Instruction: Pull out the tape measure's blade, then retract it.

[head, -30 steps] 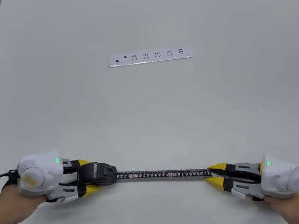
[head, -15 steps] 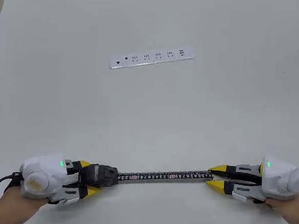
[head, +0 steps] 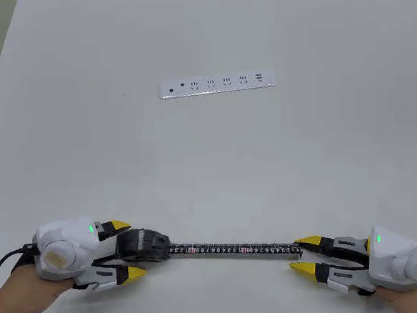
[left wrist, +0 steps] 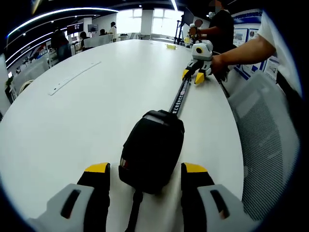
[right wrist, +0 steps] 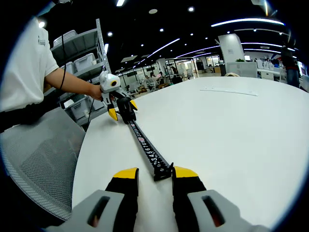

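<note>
White tabletop runs under both grippers, with a power strip lying well off at the far side. My left gripper has its fingers spread. They straddle the rear of the black tape measure, and a sliver of table shows on either side, so nothing is clamped. My right gripper is released too. The blade tip lies between its yellow tips, close against one. The blade runs straight along the table from the case to the right gripper, left to right across my head view.
</note>
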Demonstrator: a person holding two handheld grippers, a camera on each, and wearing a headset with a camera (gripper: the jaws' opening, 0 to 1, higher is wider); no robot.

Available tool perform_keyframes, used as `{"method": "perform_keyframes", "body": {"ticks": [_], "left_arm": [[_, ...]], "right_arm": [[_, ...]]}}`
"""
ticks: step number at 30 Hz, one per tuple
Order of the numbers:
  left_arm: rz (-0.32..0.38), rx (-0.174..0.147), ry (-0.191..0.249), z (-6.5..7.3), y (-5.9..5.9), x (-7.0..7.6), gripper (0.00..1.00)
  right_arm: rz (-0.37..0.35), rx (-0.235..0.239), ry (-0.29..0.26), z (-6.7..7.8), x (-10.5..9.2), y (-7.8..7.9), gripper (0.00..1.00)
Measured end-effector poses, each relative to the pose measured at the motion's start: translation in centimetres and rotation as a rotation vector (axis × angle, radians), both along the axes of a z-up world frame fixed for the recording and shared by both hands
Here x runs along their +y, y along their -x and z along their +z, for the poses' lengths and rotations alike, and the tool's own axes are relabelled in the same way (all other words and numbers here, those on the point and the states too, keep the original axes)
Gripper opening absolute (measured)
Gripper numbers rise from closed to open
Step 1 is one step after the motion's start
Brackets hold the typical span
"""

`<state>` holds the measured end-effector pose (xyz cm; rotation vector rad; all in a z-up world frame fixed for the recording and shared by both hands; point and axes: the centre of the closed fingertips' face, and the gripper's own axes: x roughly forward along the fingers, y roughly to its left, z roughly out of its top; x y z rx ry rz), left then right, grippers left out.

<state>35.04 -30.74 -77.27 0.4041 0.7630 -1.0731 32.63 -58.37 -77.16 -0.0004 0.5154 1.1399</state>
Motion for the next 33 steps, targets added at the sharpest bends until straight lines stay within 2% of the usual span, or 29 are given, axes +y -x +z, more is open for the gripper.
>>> {"method": "perform_keyframes", "body": {"ticks": [2, 6, 9, 13, 17, 21, 24, 27, 33], "left_arm": [[0.024, 0.007, 0.014, 0.2, 0.0, -0.1, 0.6], [0.05, 0.002, 0.009, 0.2, 0.1, 0.0, 0.62], [0.096, -0.001, 0.044, 0.8, -0.1, -0.1, 0.62], [0.121, -0.008, 0.042, 0.8, -0.2, 0.0, 0.66], [0.176, -0.007, 0.075, 1.4, -0.3, -0.2, 0.68], [0.22, -0.011, 0.077, 1.6, -0.3, 0.0, 0.7], [0.274, -0.004, 0.094, 1.8, -0.2, 0.2, 0.71], [0.314, -0.008, 0.095, 2.0, -0.2, 0.5, 0.71], [0.392, -0.001, 0.138, 2.6, -0.2, 1.0, 0.73]], "right_arm": [[-0.018, 0.007, 0.0, 0.1, 0.0, -0.1, 0.3], [-0.032, 0.006, 0.008, 0.3, 0.1, -0.1, 0.34], [-0.052, 0.008, 0.014, 0.3, 0.1, -0.1, 0.35], [-0.078, 0.006, 0.025, 0.2, 0.0, -0.1, 0.38], [-0.119, 0.019, 0.029, 0.2, -0.3, -0.3, 0.42], [-0.145, 0.023, 0.042, 0.3, -0.3, -0.4, 0.44], [-0.169, 0.034, 0.049, 0.4, 0.0, -0.3, 0.49], [-0.197, 0.039, 0.066, 0.3, -0.1, -0.3, 0.5], [-0.242, 0.036, 0.084, 0.5, -0.2, 0.0, 0.52]]}}
